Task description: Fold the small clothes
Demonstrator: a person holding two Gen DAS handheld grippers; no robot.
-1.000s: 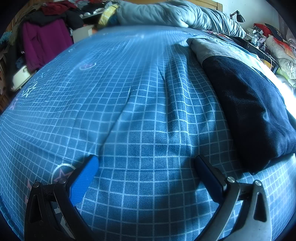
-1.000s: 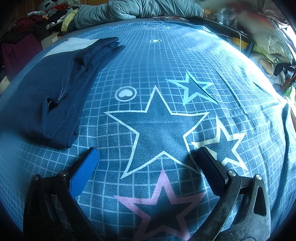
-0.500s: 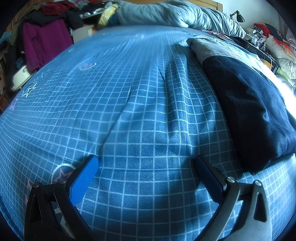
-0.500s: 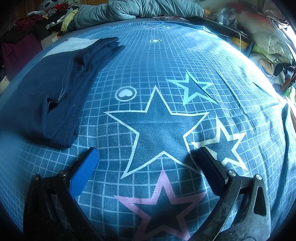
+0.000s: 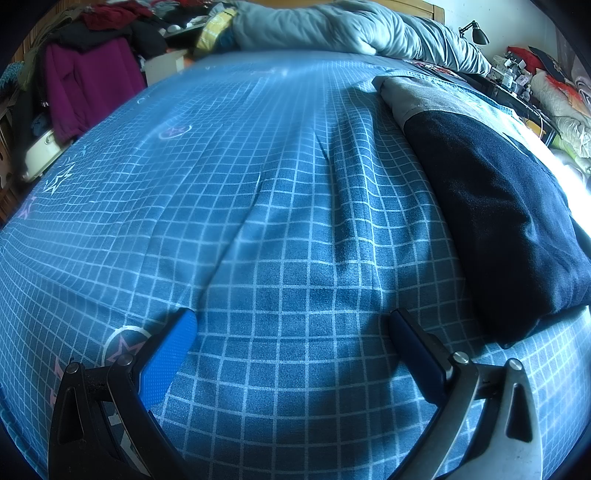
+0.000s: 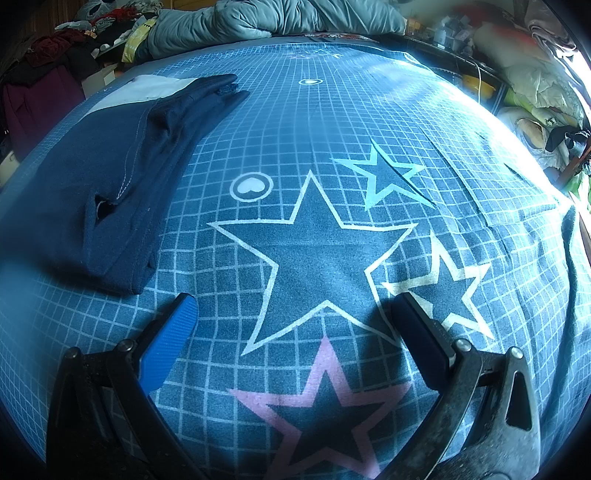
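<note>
We record one bed covered by a blue grid-print sheet (image 5: 280,229), printed with stars and small ringed emblems; a large outlined star (image 6: 314,258), a pink star (image 6: 325,402) and a teal star (image 6: 384,177) show in the right wrist view. We note one folded navy garment (image 5: 495,221) lying flat on the sheet, with a pale grey panel (image 5: 417,92) at its far end; in the left wrist view it sits to the right of the gripper, in the right wrist view (image 6: 92,177) to the left, so it lies between the two tools. We hold the left gripper (image 5: 291,325) low over bare sheet, its jaws spread wide with nothing between them, the garment's near corner close to its right finger but apart from it. We hold the right gripper (image 6: 295,306) likewise released and empty, over the large star, the garment's near hem just beyond its blue left fingertip (image 6: 173,332). At the head of the bed we list a bunched grey-green duvet (image 5: 343,26). Beside the bed: a purple garment (image 5: 88,81) hanging among piled clothes, and a black desk lamp (image 5: 476,31).
</note>
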